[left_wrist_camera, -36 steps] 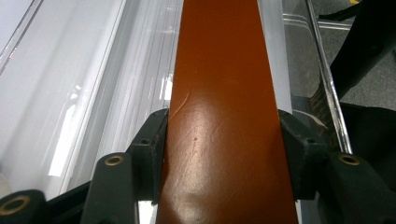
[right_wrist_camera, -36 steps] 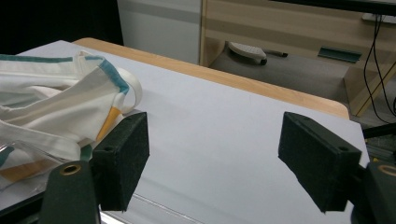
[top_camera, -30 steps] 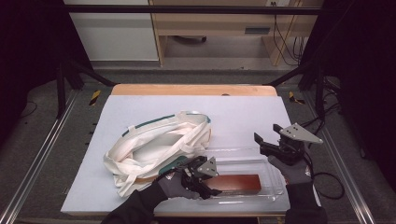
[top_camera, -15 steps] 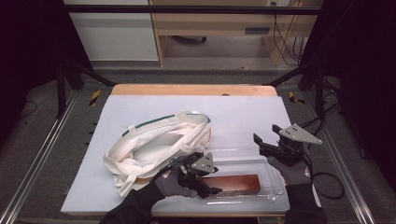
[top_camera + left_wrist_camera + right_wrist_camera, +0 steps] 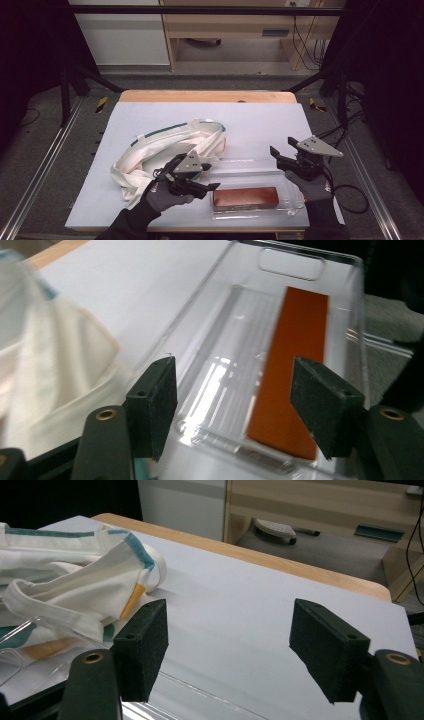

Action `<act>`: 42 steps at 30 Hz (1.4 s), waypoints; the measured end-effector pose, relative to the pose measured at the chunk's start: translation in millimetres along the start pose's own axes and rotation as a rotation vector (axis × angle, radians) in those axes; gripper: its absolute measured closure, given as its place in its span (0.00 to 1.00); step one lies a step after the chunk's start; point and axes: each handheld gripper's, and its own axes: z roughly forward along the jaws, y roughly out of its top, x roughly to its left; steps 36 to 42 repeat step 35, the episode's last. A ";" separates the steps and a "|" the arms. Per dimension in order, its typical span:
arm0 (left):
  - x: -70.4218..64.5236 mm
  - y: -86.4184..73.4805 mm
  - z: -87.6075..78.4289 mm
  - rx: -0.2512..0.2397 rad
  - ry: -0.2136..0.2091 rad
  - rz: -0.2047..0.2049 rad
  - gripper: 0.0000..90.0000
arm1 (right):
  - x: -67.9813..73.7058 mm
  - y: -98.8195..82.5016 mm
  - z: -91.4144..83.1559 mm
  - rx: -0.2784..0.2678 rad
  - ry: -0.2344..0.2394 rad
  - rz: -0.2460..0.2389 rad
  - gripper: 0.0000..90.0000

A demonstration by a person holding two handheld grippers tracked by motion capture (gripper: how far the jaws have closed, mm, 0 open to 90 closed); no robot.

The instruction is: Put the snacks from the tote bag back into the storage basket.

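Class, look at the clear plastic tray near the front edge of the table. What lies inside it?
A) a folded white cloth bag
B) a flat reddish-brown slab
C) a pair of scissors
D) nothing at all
B: the high view shows a flat reddish-brown slab lying on the floor of the clear tray, and the left gripper view shows the same slab inside the tray's walls, while the white cloth bag lies outside on the table.
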 end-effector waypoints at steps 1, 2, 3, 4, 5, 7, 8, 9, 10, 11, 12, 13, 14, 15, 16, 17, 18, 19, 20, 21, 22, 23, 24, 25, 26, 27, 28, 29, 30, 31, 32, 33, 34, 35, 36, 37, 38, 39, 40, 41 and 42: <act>1.9 -2.0 -2.3 -0.003 0.009 -0.009 0.40 | 1.0 -0.6 0.0 0.003 0.004 0.002 0.36; 4.5 -5.3 -6.5 -0.009 0.027 -0.022 0.40 | 1.6 -1.2 -0.1 0.003 0.007 0.001 0.36; 6.4 -7.8 -10.2 -0.015 0.045 -0.030 0.40 | 2.5 -2.1 -0.1 0.004 0.010 -0.002 0.36; 7.6 -9.7 -13.2 -0.016 0.061 -0.036 0.40 | 3.2 -2.8 -0.2 0.007 0.011 -0.003 0.36; 9.3 -12.6 -18.3 -0.023 0.093 -0.044 0.40 | 3.7 -3.3 -0.2 0.008 0.014 -0.005 0.36; 12.7 -17.1 -27.7 -0.038 0.134 -0.058 0.40 | 4.8 -4.9 0.0 0.010 0.016 -0.008 0.36; 14.5 -18.9 -32.2 -0.045 0.156 -0.070 0.39 | 5.2 -5.5 0.1 0.009 0.015 -0.010 0.35; 16.7 -20.8 -36.6 -0.059 0.173 -0.083 0.39 | 5.5 -6.1 0.0 0.010 0.015 -0.009 0.34; 19.0 -22.5 -41.0 -0.072 0.193 -0.100 0.39 | 5.4 -6.7 0.0 0.009 0.016 -0.009 0.33; 21.3 -24.3 -45.0 -0.084 0.217 -0.113 0.39 | 5.2 -7.2 -0.1 0.009 0.014 -0.007 0.33; 23.2 -26.2 -48.8 -0.091 0.235 -0.119 0.38 | 4.6 -7.8 -0.2 0.008 0.012 -0.008 0.32; 25.5 -28.2 -52.3 -0.102 0.241 -0.127 0.38 | 4.1 -8.4 -0.2 0.008 0.010 -0.006 0.30; 27.9 -30.5 -55.7 -0.108 0.248 -0.136 0.38 | 3.4 -8.9 -0.5 0.007 0.009 -0.007 0.30; 29.8 -32.9 -58.4 -0.114 0.269 -0.145 0.38 | 2.7 -9.4 -0.7 0.005 0.008 -0.008 0.29; 32.1 -35.7 -60.8 -0.115 0.286 -0.149 0.38 | 2.0 -9.9 -1.1 0.004 0.006 -0.005 0.29; 34.2 -38.9 -62.8 -0.115 0.299 -0.158 0.38 | 1.4 -10.4 -1.4 0.004 0.006 -0.001 0.28; 35.7 -41.6 -64.3 -0.116 0.309 -0.165 0.38 | 0.3 -11.1 -1.6 0.004 0.003 -0.003 0.28; 38.0 -46.2 -66.3 -0.116 0.322 -0.176 0.38 | -0.2 -11.6 -1.9 0.005 0.002 0.000 0.28; 39.2 -48.7 -67.2 -0.111 0.330 -0.180 0.37 | -1.3 -12.7 -2.4 0.006 -0.001 0.000 0.28; 40.9 -52.6 -68.6 -0.102 0.345 -0.186 0.37 | -2.1 -13.4 -2.7 0.006 -0.002 -0.001 0.27; 42.0 -55.3 -69.7 -0.100 0.353 -0.192 0.37 | -3.2 -14.6 -3.1 0.007 -0.003 0.003 0.27; 43.2 -57.8 -70.9 -0.099 0.358 -0.196 0.37 | -4.2 -15.7 -3.1 0.007 -0.006 0.005 0.27; 44.0 -59.3 -71.7 -0.095 0.363 -0.198 0.37 | -5.1 -16.7 -3.2 0.011 -0.008 0.006 0.27; 44.6 -61.5 -72.8 -0.093 0.376 -0.194 0.37 | -5.8 -17.4 -3.2 0.012 -0.010 0.005 0.27; 45.1 -62.9 -73.4 -0.091 0.381 -0.193 0.37 | -6.7 -18.6 -2.9 0.015 -0.012 0.005 0.26; 45.6 -64.2 -73.9 -0.085 0.386 -0.194 0.37 | -6.9 -19.2 -2.7 0.019 -0.013 0.008 0.26; 45.9 -65.7 -74.5 -0.087 0.393 -0.195 0.37 | -7.2 -19.9 -2.5 0.020 -0.015 0.006 0.26; 46.6 -67.1 -75.1 -0.083 0.393 -0.196 0.37 | -7.4 -20.3 -2.4 0.023 -0.016 0.005 0.26; 47.0 -68.5 -75.6 -0.079 0.397 -0.199 0.37 | -7.7 -20.6 -2.5 0.023 -0.016 0.003 0.26; 47.4 -69.6 -76.0 -0.081 0.400 -0.202 0.37 | -8.0 -20.7 -2.7 0.023 -0.016 0.004 0.26; 48.3 -71.1 -76.9 -0.077 0.397 -0.206 0.37 | -8.3 -20.8 -2.8 0.022 -0.016 0.005 0.26; 48.5 -72.0 -77.4 -0.077 0.404 -0.207 0.37 | -8.6 -20.9 -3.1 0.021 -0.017 0.008 0.26; 48.8 -72.7 -78.3 -0.077 0.408 -0.207 0.37 | -8.9 -21.1 -3.3 0.021 -0.017 0.009 0.26; 49.5 -73.2 -79.6 -0.076 0.410 -0.209 0.37 | -9.2 -21.4 -3.4 0.021 -0.017 0.010 0.26; 49.5 -73.2 -79.6 -0.076 0.410 -0.209 0.37 | -9.2 -21.4 -3.4 0.021 -0.017 0.010 0.26; 49.5 -73.2 -79.6 -0.076 0.410 -0.209 0.37 | -9.2 -21.4 -3.4 0.021 -0.017 0.010 0.26; 49.5 -73.2 -79.6 -0.076 0.410 -0.209 0.37 | -9.2 -21.4 -3.4 0.021 -0.017 0.010 0.26; 49.5 -73.2 -79.6 -0.076 0.410 -0.209 0.37 | -9.2 -21.4 -3.4 0.021 -0.017 0.010 0.26; 49.5 -73.2 -79.6 -0.076 0.410 -0.209 0.37 | -9.2 -21.4 -3.4 0.021 -0.017 0.010 0.26; 49.5 -73.2 -79.6 -0.076 0.410 -0.209 0.37 | -9.2 -21.4 -3.4 0.021 -0.017 0.010 0.26; 49.5 -73.2 -79.6 -0.076 0.410 -0.209 0.37 | -9.2 -21.4 -3.4 0.021 -0.017 0.010 0.26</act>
